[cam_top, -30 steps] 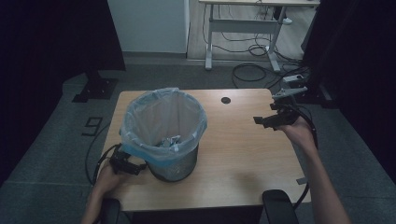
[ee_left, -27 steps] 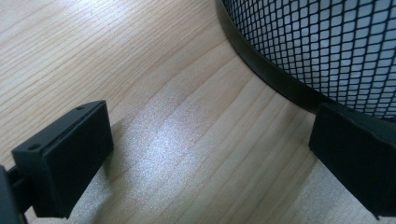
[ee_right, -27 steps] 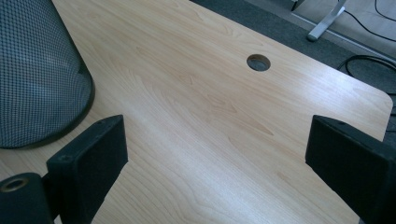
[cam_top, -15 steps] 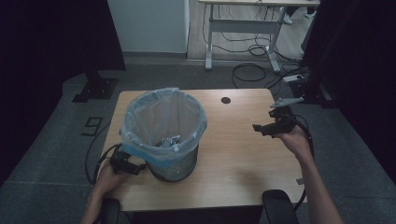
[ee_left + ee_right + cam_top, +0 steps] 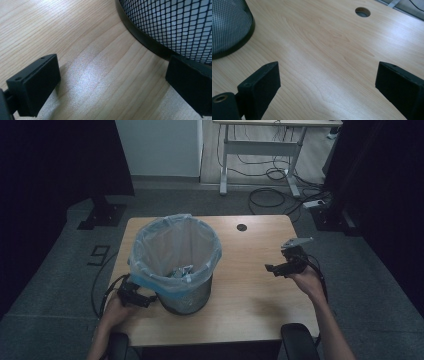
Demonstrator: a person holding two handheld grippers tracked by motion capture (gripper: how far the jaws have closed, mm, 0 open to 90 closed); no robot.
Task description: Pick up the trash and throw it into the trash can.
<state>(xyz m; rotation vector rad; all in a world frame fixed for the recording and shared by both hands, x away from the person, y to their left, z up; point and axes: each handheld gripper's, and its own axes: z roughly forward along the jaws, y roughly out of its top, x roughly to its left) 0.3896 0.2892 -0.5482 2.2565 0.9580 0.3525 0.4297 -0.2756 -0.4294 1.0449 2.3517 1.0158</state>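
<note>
A black mesh waste bin [image 5: 182,287] lined with a pale blue plastic bag [image 5: 175,247] stands on the left half of the wooden table [image 5: 250,285]; crumpled scraps lie inside it. My left gripper [image 5: 145,299] rests low on the table at the bin's near-left side, open, with the mesh wall [image 5: 175,27] just beyond one jaw and nothing between the jaws [image 5: 112,82]. My right gripper [image 5: 272,268] hangs above the table's right part, open and empty, looking down at bare wood [image 5: 327,80] with the bin [image 5: 229,27] off to one side.
A round cable hole [image 5: 242,227] sits near the table's far edge, also seen as the hole [image 5: 362,12] in the right gripper view. Behind the table are a white desk frame [image 5: 260,155] and cables [image 5: 270,195] on the grey floor. Dark curtains flank both sides.
My right gripper has come down and toward the near side of the table, still open. The left gripper and the bin have stayed put.
</note>
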